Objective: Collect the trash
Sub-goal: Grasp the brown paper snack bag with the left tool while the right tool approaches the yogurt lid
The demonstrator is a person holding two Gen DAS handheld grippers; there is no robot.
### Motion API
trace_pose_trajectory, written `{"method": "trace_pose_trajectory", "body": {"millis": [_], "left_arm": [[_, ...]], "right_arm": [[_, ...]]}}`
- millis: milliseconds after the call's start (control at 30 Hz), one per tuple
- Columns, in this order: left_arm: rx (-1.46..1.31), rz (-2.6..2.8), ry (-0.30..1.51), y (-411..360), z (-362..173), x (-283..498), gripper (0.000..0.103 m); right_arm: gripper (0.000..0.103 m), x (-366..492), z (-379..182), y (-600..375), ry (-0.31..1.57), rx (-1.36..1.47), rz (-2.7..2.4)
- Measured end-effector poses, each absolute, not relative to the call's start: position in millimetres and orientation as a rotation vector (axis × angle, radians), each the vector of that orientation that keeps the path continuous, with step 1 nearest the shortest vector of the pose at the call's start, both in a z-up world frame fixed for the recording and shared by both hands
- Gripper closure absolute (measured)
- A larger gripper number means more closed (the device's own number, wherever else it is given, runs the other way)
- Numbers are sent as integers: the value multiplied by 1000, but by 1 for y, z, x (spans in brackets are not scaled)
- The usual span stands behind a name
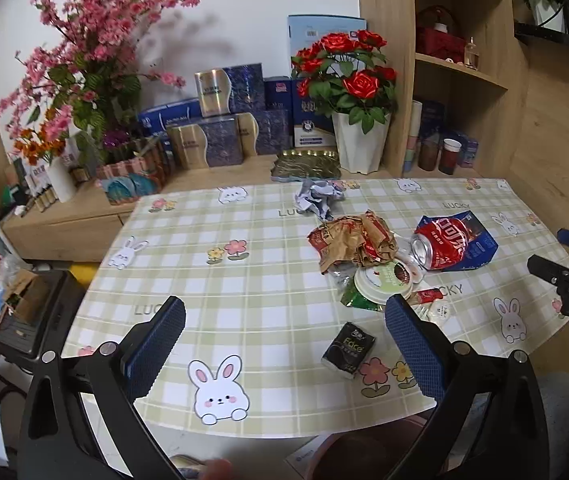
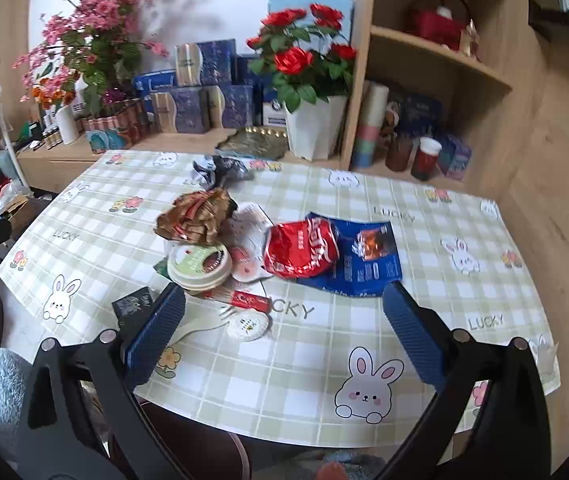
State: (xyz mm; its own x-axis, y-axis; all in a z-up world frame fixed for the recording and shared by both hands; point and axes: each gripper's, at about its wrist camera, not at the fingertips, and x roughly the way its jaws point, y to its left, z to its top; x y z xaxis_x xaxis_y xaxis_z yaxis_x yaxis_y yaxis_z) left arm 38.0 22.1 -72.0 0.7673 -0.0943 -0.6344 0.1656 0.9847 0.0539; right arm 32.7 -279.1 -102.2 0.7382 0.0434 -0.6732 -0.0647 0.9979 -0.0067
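Trash lies in a heap on the checked tablecloth (image 1: 244, 288): a crushed red can (image 1: 440, 246) (image 2: 302, 252) on a blue wrapper (image 2: 368, 260), a crumpled brown wrapper (image 1: 354, 240) (image 2: 196, 218), a round cup lid (image 1: 382, 280) (image 2: 198, 264), crumpled paper (image 1: 318, 196) (image 2: 220, 170) and a black tissue pack (image 1: 348, 350) (image 2: 132, 304). My left gripper (image 1: 284, 344) is open and empty above the near table edge, left of the heap. My right gripper (image 2: 284, 332) is open and empty just short of the heap, over a white plastic fork (image 2: 204, 326).
A white pot of red roses (image 1: 358, 140) and stacked blue gift boxes (image 1: 224, 120) stand on the wooden sideboard behind the table. Shelves with cups (image 2: 424, 156) are at the right. A dark bin with cardboard (image 1: 24, 308) sits left of the table.
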Motion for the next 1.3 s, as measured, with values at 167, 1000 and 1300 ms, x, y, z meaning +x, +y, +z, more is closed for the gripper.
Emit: {"method": "trace_pose_trajectory", "body": {"millis": [167, 1000, 1300], "left_arm": [[46, -191, 737, 17, -80, 66, 5], [228, -149, 1016, -127, -190, 264, 5], [164, -185, 1046, -118, -207, 270, 20]], "right_arm": [[6, 45, -116, -286, 754, -35, 52], [6, 102, -161, -333, 781, 27, 39], [6, 116, -177, -331, 814, -2, 48]]}}
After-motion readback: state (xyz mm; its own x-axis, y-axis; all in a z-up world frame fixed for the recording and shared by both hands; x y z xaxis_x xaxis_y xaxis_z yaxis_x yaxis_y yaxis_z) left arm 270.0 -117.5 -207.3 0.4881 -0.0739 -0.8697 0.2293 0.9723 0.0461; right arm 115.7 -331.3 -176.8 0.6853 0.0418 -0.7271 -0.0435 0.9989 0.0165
